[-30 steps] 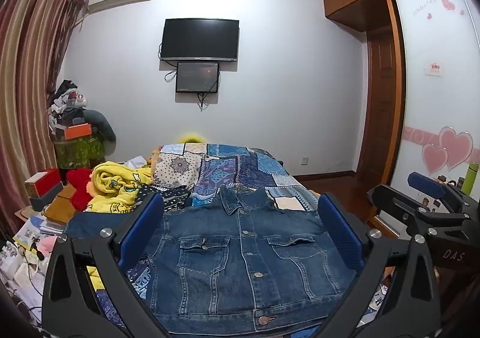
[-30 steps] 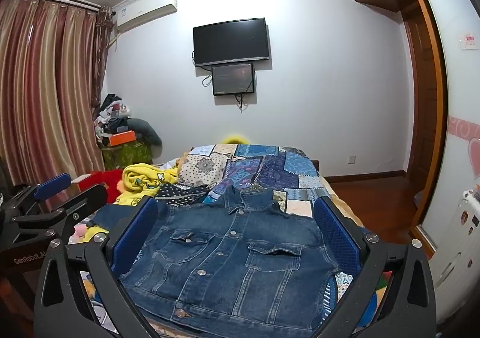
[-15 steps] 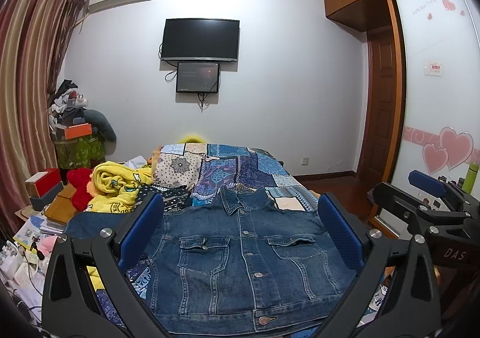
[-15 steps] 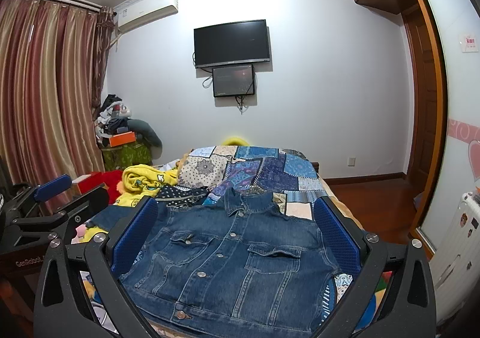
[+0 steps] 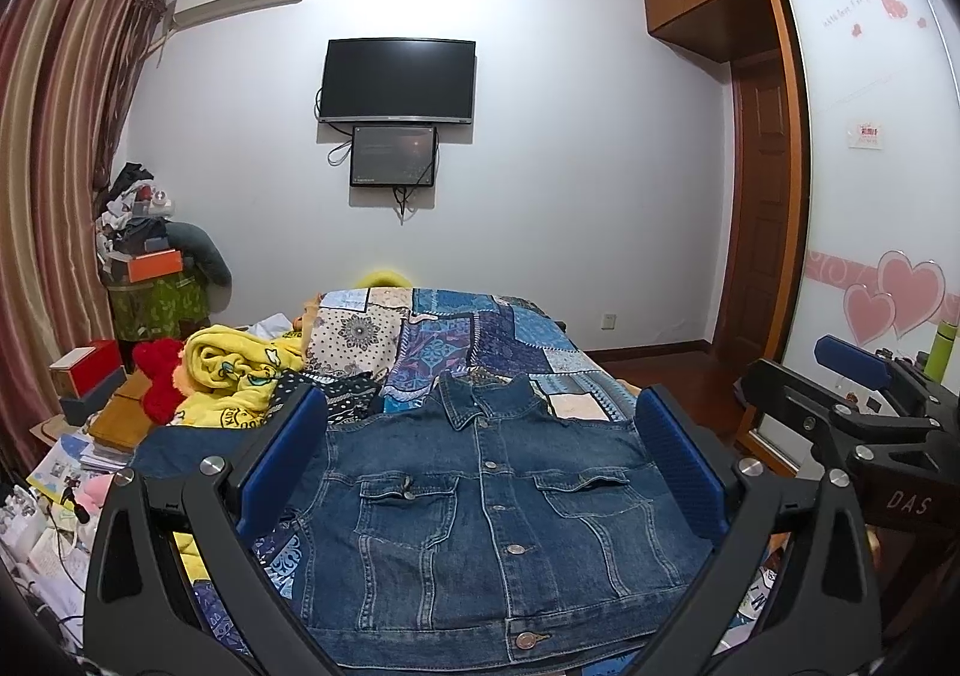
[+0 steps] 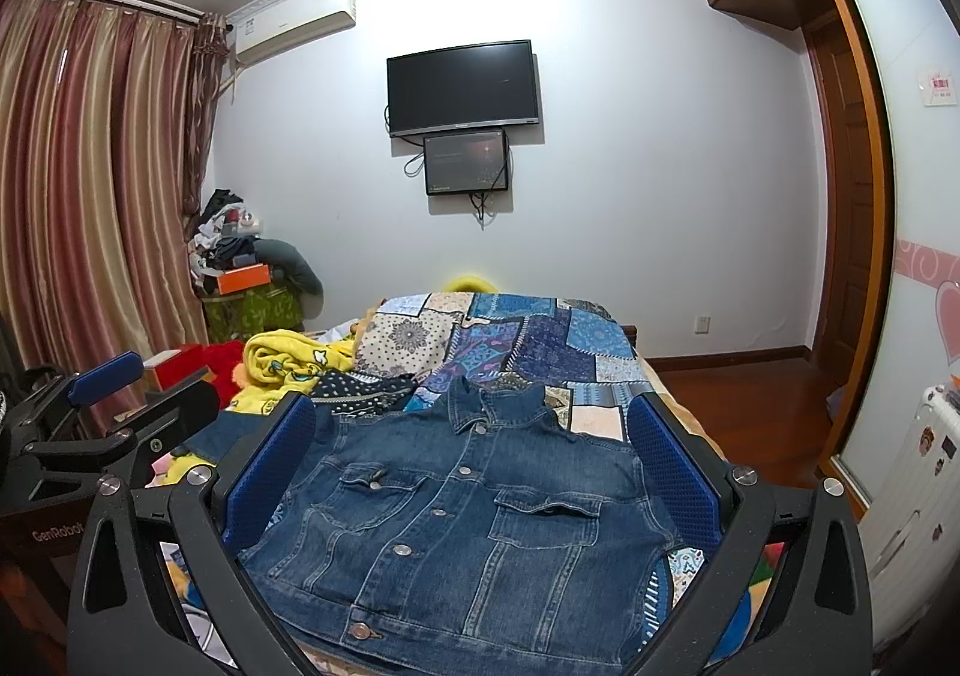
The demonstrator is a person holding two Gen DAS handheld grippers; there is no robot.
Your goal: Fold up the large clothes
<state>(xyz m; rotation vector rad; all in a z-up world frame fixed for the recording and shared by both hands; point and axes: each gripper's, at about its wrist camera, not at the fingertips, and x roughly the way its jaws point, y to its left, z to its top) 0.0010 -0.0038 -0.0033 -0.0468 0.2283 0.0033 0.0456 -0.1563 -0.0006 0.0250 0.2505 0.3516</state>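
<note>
A blue denim jacket [image 5: 486,514] lies flat and buttoned, front up, on the near end of the bed, collar pointing away from me; it also shows in the right wrist view [image 6: 474,520]. Its left sleeve [image 5: 174,448] stretches out to the left. My left gripper [image 5: 483,424] is open and empty, held above the jacket's near hem. My right gripper [image 6: 471,424] is open and empty, likewise above the hem. Each gripper shows at the edge of the other's view: the right one [image 5: 864,394] and the left one [image 6: 108,394].
A patchwork quilt [image 5: 456,334] covers the bed. A yellow blanket [image 5: 240,370] and a red plush [image 5: 159,376] lie at the left. Boxes and papers [image 5: 66,472] crowd the left floor. A wardrobe [image 5: 870,232] and door stand at the right.
Both views have shifted very slightly; the jacket and both open grippers stay as they were.
</note>
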